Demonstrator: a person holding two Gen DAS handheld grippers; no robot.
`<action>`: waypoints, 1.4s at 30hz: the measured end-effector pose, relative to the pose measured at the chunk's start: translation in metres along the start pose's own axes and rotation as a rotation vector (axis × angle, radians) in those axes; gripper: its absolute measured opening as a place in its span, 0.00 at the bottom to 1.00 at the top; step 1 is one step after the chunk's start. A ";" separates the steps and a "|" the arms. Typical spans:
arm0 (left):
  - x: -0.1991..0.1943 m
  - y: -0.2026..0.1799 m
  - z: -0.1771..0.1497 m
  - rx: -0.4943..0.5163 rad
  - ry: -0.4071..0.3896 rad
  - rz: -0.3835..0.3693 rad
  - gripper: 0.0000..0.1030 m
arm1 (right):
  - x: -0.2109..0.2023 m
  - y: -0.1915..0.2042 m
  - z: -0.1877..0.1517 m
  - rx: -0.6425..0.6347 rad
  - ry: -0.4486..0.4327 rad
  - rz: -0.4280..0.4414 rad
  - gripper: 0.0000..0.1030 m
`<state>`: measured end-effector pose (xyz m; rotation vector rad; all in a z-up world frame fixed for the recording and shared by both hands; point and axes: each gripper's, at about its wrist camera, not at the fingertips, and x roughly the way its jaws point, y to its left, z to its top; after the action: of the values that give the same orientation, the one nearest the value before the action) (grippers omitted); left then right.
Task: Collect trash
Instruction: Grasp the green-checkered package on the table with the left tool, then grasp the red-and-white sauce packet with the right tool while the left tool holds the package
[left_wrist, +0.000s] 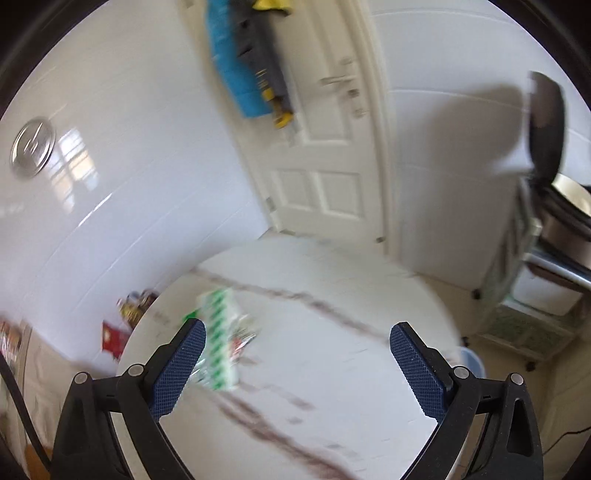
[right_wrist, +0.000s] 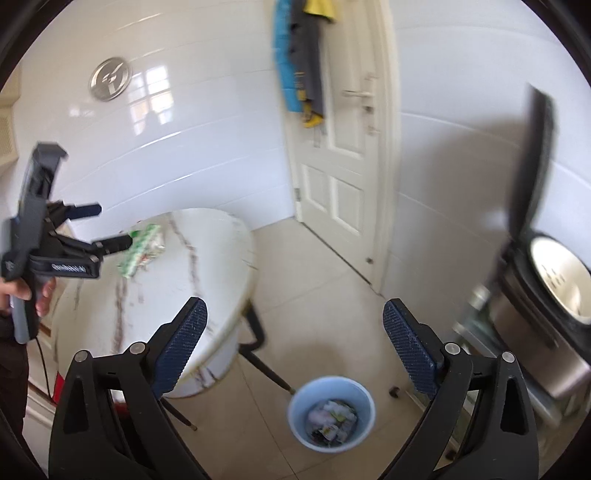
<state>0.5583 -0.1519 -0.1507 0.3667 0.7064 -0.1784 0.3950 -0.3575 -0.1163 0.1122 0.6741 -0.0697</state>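
Note:
A green-and-white wrapper (left_wrist: 218, 339) lies with some crumpled foil on the round white marble table (left_wrist: 332, 369). My left gripper (left_wrist: 298, 326) hovers above the table, open and empty, with the wrapper just beyond its left finger. In the right wrist view the same wrapper (right_wrist: 142, 251) sits at the table's far side, in front of the left gripper (right_wrist: 114, 226), which a hand holds. My right gripper (right_wrist: 294, 303) is open and empty, high over the floor. Below it stands a blue bin (right_wrist: 295, 410) with several scraps inside.
A white door (right_wrist: 343, 177) with hanging clothes (right_wrist: 299, 59) stands behind the table. An open steel cooker (right_wrist: 554, 280) sits on a rack at the right. Dark chair legs (right_wrist: 258, 354) reach toward the bin. Red and yellow packets (left_wrist: 118, 328) lie left of the table.

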 end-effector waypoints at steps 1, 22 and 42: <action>0.005 0.015 -0.008 -0.015 0.011 0.015 0.96 | 0.008 0.015 0.008 -0.015 0.005 0.011 0.93; 0.185 0.140 -0.030 -0.237 0.250 -0.151 0.57 | 0.239 0.201 0.040 -0.098 0.284 0.129 0.93; 0.105 0.201 -0.081 -0.325 0.185 -0.097 0.56 | 0.325 0.296 0.034 -0.048 0.388 0.147 0.89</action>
<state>0.6444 0.0606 -0.2233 0.0378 0.9209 -0.1193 0.6989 -0.0774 -0.2692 0.1303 1.0519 0.1123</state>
